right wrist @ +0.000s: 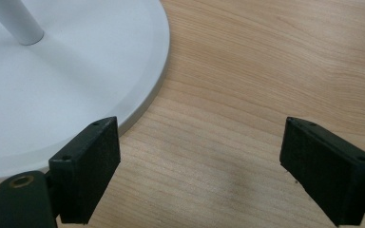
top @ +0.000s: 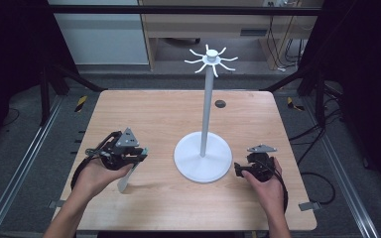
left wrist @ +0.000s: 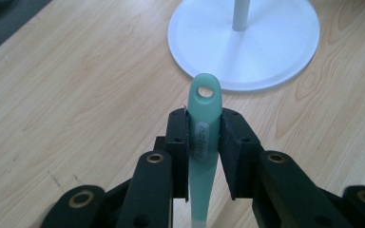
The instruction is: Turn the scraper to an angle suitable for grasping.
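A white stand rises from a round base (top: 202,161) at the table's middle, its pole (top: 207,106) topped by a ring of curved hooks (top: 211,60). My left gripper (top: 140,153) is left of the base, shut on a utensil by its mint-green handle. In the left gripper view the handle (left wrist: 204,128) stands up between the pads, its hanging hole above them, pointing at the base (left wrist: 266,42). The utensil's pale end (top: 125,179) hangs down toward the table. My right gripper (top: 238,169) is just right of the base, open and holding nothing (right wrist: 199,166), with the base rim (right wrist: 142,95) beside its left pad.
A small dark round grommet (top: 220,103) sits in the wooden tabletop (top: 154,114) behind the stand. Black frame bars and floor rails flank the table. A wooden shelf unit (top: 203,25) stands beyond the far edge.
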Motion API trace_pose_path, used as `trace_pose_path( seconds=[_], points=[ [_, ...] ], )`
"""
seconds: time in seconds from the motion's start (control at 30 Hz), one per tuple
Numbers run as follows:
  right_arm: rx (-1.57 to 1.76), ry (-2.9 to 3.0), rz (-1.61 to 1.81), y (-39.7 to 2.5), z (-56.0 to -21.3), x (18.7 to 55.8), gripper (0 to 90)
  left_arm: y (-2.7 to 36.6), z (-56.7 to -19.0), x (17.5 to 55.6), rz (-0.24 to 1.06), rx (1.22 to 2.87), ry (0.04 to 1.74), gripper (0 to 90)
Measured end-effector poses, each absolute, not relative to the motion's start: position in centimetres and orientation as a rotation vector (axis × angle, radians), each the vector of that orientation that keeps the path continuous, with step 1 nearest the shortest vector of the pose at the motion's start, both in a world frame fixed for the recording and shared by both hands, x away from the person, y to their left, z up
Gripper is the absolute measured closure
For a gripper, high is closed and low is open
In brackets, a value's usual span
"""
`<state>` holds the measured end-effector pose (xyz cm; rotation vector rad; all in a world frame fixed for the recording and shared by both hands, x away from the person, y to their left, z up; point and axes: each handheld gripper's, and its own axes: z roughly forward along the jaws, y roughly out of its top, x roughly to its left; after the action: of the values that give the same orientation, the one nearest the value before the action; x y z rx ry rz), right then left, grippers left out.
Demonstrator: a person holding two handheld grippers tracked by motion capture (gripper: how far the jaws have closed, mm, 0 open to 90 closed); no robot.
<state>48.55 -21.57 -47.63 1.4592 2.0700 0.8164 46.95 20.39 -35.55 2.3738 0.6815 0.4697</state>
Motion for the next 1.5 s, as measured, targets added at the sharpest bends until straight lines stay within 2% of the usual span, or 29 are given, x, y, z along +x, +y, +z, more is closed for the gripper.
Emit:
trace_pose_path(
  seconds=[0.37,0.7,1.1,1.5],
  points=[
    [1.461,2.074,0.814,-21.4,-47.7,48.5,13.5,21.7,-34.1,46.6,0.485,2.259,0.694,74.8],
    [1.456,2.076,0.812,-21.5,-47.7,48.6,13.5,22.0,-33.7,46.8,0.479,2.232,0.695,75.6],
    [1.459,2.074,0.815,-21.5,-47.7,48.5,13.5,22.1,-33.7,46.7,0.511,2.218,0.71,82.3],
    [1.46,2.071,0.813,-21.5,-47.7,48.6,13.5,22.0,-30.6,46.7,0.571,2.153,0.691,82.8]
  ],
)
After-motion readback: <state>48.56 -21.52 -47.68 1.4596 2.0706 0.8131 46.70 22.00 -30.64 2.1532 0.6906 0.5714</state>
